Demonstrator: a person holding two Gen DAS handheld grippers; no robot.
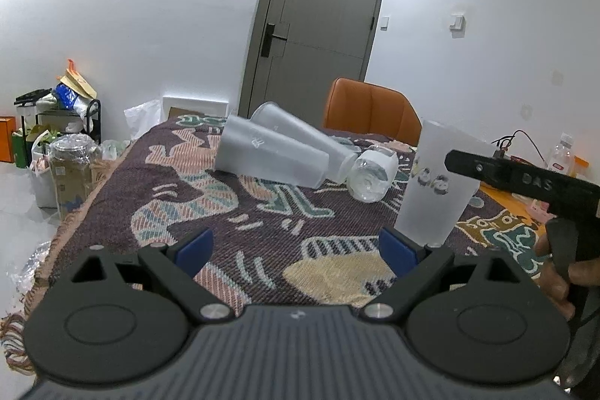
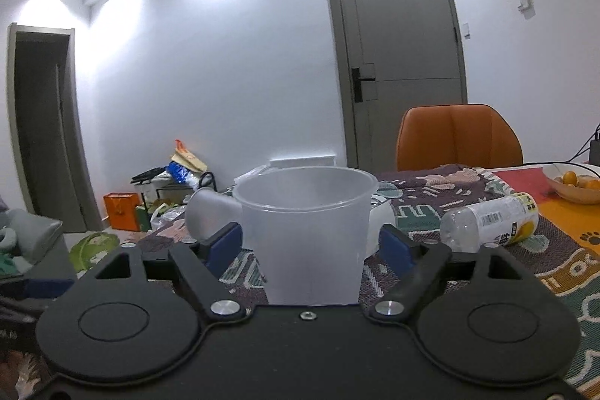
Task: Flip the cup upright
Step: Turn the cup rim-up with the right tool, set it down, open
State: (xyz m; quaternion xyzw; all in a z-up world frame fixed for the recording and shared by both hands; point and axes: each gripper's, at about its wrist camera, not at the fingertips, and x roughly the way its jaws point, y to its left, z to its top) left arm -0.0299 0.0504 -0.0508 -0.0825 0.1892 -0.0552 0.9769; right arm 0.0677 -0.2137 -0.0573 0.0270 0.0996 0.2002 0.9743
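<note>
**Cup standing upright between parted right fingers**

White walls and a grey door sit behind a table covered by a patterned woven cloth. At the near right, a frosted cup stands mouth-up between the right gripper, whose blue pads are spread just clear of its sides. The left gripper hovers spread and empty. Two more frosted cups lie on their sides farther back. The flip looks finished; next, the right gripper should probably back away without nudging the cup.
</note>
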